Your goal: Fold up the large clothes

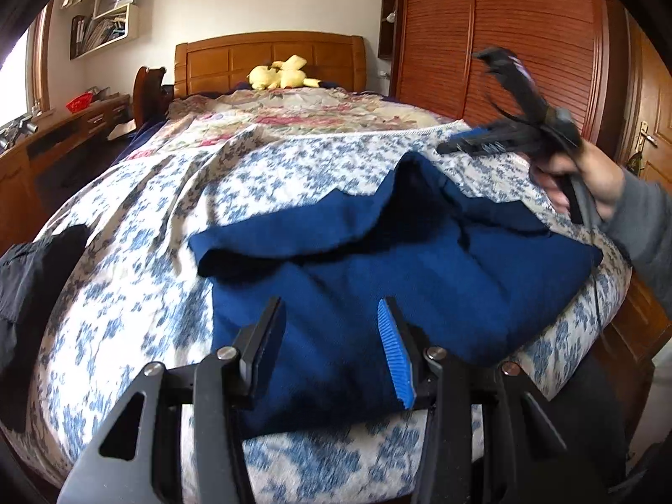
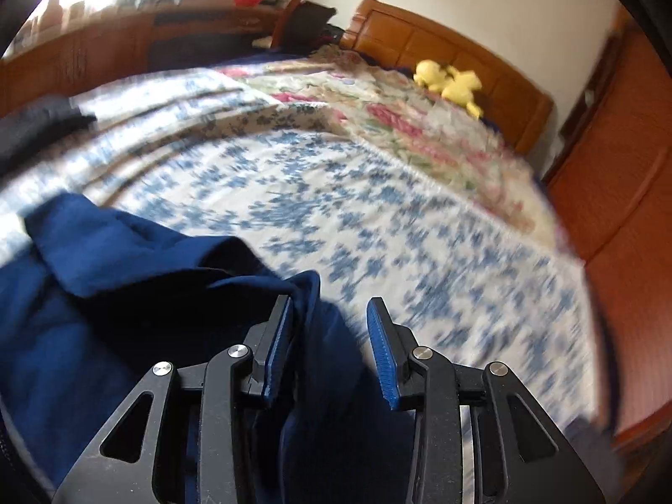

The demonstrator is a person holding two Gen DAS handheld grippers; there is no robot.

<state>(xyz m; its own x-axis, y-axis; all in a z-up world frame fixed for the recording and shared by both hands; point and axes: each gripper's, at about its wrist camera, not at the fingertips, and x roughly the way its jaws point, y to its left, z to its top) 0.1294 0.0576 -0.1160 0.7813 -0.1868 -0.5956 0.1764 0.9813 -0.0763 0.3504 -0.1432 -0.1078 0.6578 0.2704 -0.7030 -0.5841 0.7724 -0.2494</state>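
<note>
Item 1: dark blue knitted garment (image 1: 378,260), large, the task's thing. It lies on the near part of the bed, partly doubled over itself, with a raised flap along its far edge and a dark hollow beneath that flap. I judge the fold as begun but not finished: the outline is uneven, the far edge is rumpled, and no neat rectangle is formed yet.

Item 2: left gripper (image 1: 336,336), black with one blue ribbed pad showing. I see its jaws standing well apart over the near edge of the garment, with nothing between them.

Item 3: right gripper (image 1: 474,143), black and blue, held in my right hand (image 1: 588,185). From the left wrist view it hangs in the air above the far right corner of the garment, apart from the cloth. In its own view (image 2: 332,336) the jaws stand apart; a ridge of blue cloth lies close by the left finger, but I cannot tell whether it touches. Nothing is clamped. Motion blur is heavy there.

Item 4: blue-and-white floral bedspread (image 1: 147,252), the working surface.

Item 5: black garment (image 1: 25,277), heaped at the left edge of the bed, untouched; probably work left to do.

Item 6: yellow plush toy (image 1: 281,73), at the wooden headboard (image 1: 210,59), well apart from the work.
</note>
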